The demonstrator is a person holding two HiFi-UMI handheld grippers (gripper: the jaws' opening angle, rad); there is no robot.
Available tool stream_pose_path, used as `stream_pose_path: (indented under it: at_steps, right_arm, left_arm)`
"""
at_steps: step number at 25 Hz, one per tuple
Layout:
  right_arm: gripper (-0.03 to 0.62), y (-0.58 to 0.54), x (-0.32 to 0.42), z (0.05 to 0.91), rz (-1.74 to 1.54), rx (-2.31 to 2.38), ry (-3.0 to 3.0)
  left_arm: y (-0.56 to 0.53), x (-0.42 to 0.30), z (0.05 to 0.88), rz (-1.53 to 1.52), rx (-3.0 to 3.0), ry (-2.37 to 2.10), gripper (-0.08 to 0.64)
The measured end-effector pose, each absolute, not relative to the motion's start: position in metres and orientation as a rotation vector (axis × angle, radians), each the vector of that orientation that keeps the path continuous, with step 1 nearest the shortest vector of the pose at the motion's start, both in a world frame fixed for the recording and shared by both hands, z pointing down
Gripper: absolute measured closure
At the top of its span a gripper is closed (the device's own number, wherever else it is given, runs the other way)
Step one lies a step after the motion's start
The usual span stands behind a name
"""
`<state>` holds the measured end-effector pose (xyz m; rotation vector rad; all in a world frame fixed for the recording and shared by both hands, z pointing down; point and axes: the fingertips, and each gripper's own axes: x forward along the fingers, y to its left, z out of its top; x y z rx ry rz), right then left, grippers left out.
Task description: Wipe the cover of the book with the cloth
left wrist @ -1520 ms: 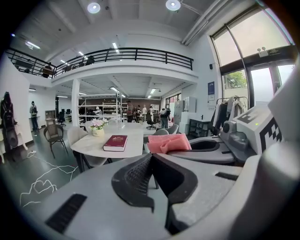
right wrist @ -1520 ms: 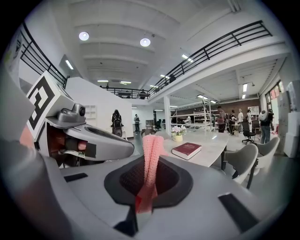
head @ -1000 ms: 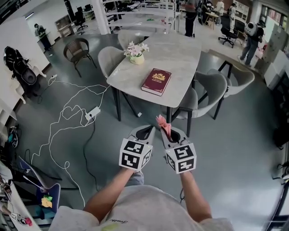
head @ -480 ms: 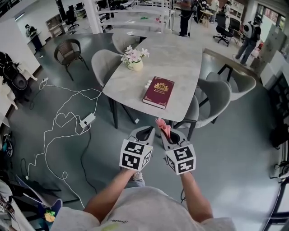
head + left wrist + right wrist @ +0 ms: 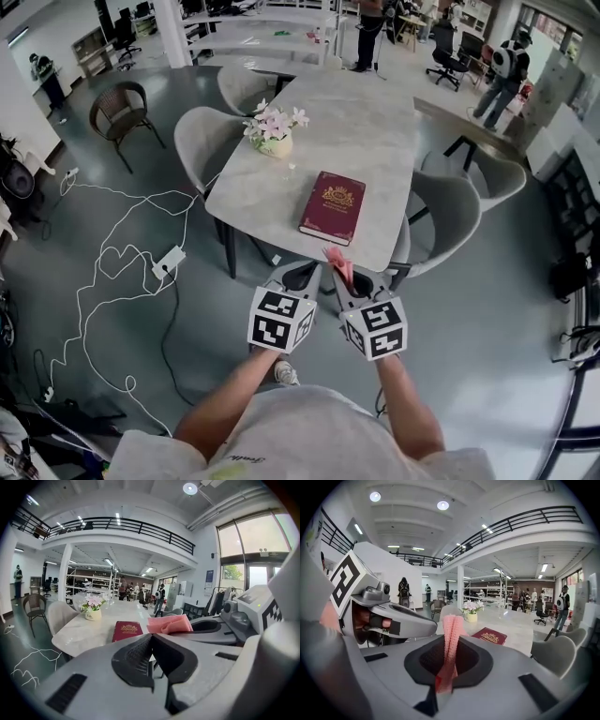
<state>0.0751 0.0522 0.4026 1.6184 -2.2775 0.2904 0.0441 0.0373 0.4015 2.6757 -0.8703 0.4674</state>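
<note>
A dark red book (image 5: pixel 333 206) with a gold crest lies closed near the front edge of the grey table (image 5: pixel 262 183); it also shows in the left gripper view as the book (image 5: pixel 127 630) and in the right gripper view as the book (image 5: pixel 489 635). My right gripper (image 5: pixel 339 273) is shut on a pink cloth (image 5: pixel 337 262), which stands up between its jaws as the cloth (image 5: pixel 450 644). My left gripper (image 5: pixel 298 275) is shut with nothing in it, its jaws meeting at the gripper (image 5: pixel 152 637). Both grippers hang side by side, just short of the table's front edge.
A pot of pale flowers (image 5: pixel 273 130) stands on the table behind the book. Grey chairs (image 5: pixel 448 202) ring the table. White cables and a power strip (image 5: pixel 167 262) lie on the floor to the left. People stand in the far background.
The table and book have drawn closer to me and to the grippers. Both grippers keep the same pose, the cloth still held.
</note>
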Motion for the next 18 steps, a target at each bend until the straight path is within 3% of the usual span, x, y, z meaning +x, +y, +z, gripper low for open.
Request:
stream_pose_path:
  at_steps: [18]
  right_arm:
    - [0.577,-0.011,0.073,0.396,0.312,1.679,-2.205]
  left_arm:
    - [-0.024,0.04,0.398,0.444,2.725,-0.708,0.552]
